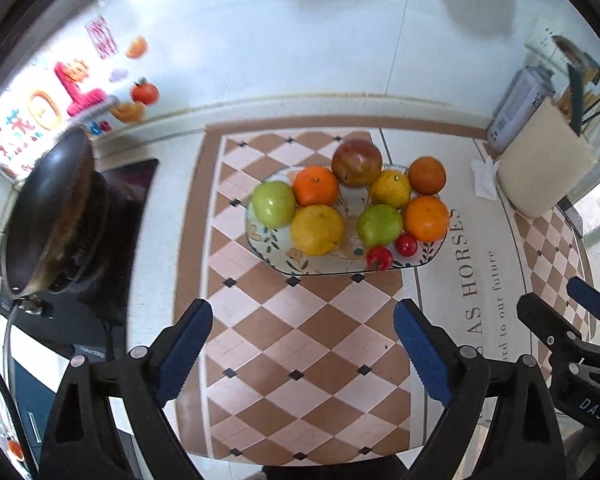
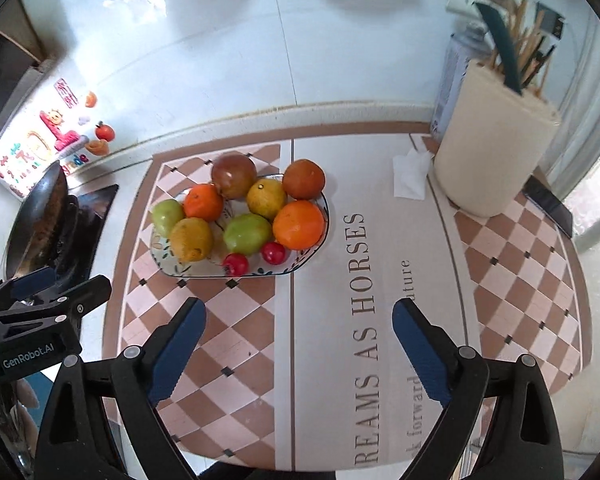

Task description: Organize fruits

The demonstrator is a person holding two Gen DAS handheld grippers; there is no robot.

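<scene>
Left wrist view: both grippers, left (image 1: pixel 304 344) and right (image 2: pixel 298 344), hang wide open and empty above the mat, fruits (image 1: pixel 348 208) piled on the plate (image 1: pixel 260 240) mid-worktop; best to withdraw clear without nudging it.

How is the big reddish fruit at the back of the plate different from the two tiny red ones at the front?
The reddish-brown fruit is far bigger and dull, mottled with green; the small red fruits are tiny, bright and glossy. It sits at the plate's far edge; they sit at the near edge. All are roundish and on the plate.
</scene>
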